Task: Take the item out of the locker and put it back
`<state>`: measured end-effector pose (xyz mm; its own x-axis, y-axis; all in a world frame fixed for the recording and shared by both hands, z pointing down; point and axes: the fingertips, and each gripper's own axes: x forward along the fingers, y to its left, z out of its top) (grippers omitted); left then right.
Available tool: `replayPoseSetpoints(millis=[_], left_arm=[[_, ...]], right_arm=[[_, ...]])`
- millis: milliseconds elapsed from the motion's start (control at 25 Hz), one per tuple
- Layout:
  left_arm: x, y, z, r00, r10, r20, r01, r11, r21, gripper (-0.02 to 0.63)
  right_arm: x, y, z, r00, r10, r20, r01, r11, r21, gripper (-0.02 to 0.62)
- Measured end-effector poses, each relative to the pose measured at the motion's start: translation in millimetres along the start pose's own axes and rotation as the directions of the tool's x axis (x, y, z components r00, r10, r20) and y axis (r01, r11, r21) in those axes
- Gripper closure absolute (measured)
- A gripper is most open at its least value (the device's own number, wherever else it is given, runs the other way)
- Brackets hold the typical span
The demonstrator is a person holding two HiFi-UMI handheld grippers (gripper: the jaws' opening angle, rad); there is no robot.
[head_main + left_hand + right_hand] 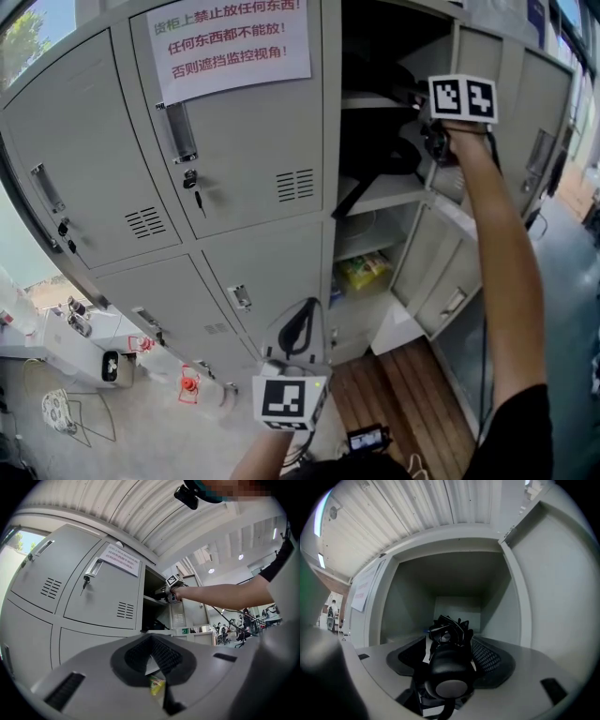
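My right gripper (pixel 434 141) is raised at the mouth of the open upper locker compartment (pixel 394 56). A black strappy item with a rounded end (pixel 447 667) lies between its jaws. A pale sliver shows between the left pad (pixel 408 654) and the item, so the jaws stand open around it. The compartment's grey back wall (pixel 457 606) is straight ahead. A black bag (pixel 375 141) with a hanging strap sits in that compartment. My left gripper (pixel 302 314) hangs low before the bottom lockers, shut and empty (pixel 150 639).
The open locker doors (pixel 441 272) swing out to the right. A yellow-green packet (pixel 364 272) lies on a lower shelf. A paper notice (pixel 230 42) and a key (pixel 195 192) are on the closed door. Small devices (pixel 112 366) and cables lie on the floor.
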<state>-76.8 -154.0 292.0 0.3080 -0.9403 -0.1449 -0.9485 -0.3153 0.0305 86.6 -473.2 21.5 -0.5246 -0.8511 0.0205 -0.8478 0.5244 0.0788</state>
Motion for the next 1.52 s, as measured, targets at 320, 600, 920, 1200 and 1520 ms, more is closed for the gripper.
replayPoseSetpoints(millis=[320,600,920,1200,1520], left_arm=[[2,1,-1,1.0,0.0,-0.009,0.0,1.0,0.001,0.614],[0,0,-6,1.0,-0.006,-0.017,0.005,1.0,-0.007,0.614],[-2,-6,-4,1.0,-0.023,-0.009,0.023,1.0,-0.015,0.614],[-5,-12,-8,0.999,-0.036,-0.018,0.036,0.999,-0.021,0.614],[-7,-16,-17,0.999,-0.04,-0.032,0.04,0.999,-0.012,0.614]], right_arm=[[18,-5,-6,0.994,-0.113,0.012,0.113,0.993,-0.036,0.388],[-6,-3,-5,0.994,-0.082,0.076,0.08,0.996,0.035,0.416],[-52,2,-16,0.984,-0.046,0.173,0.03,0.995,0.097,0.423],[-92,6,-26,0.961,-0.041,0.274,0.0,0.989,0.148,0.426],[-128,10,-36,0.937,-0.03,0.348,-0.034,0.984,0.175,0.428]])
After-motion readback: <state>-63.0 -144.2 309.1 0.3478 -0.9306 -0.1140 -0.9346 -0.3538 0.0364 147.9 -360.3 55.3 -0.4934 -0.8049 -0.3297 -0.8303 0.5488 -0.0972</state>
